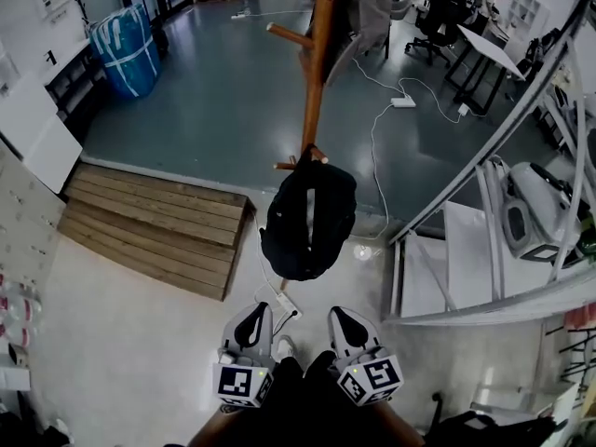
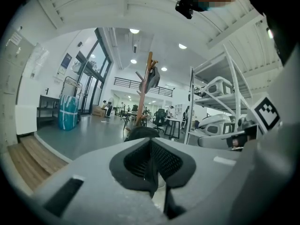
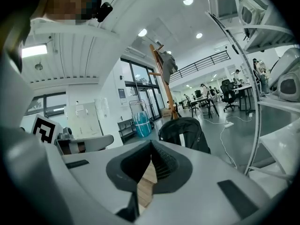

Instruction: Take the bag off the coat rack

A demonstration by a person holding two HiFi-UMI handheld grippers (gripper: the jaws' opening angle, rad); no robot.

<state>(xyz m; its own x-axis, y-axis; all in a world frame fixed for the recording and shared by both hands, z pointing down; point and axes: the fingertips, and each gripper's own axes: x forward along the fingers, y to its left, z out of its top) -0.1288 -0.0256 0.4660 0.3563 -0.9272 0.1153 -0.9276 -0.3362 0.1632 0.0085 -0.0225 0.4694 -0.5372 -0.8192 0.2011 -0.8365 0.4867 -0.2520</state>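
Observation:
A black bag (image 1: 309,217) hangs from a low peg of the wooden coat rack (image 1: 317,63), straight ahead of me. My left gripper (image 1: 252,318) and right gripper (image 1: 344,318) sit side by side at the bottom of the head view, short of the bag and apart from it. Both are shut with nothing between their jaws. In the left gripper view the bag (image 2: 140,132) peeks just over the shut left gripper (image 2: 151,142), with the rack (image 2: 148,81) behind it. In the right gripper view the bag (image 3: 183,132) stands above and to the right of the shut right gripper (image 3: 151,146), below the rack (image 3: 161,76).
A grey garment (image 1: 370,7) hangs high on the rack. A wooden ramp (image 1: 154,226) lies at the left and a blue wrapped bundle (image 1: 126,49) stands beyond it. Metal shelving (image 1: 484,240) with white devices (image 1: 531,208) stands close on the right. A white cable and power strip (image 1: 403,101) lie on the floor.

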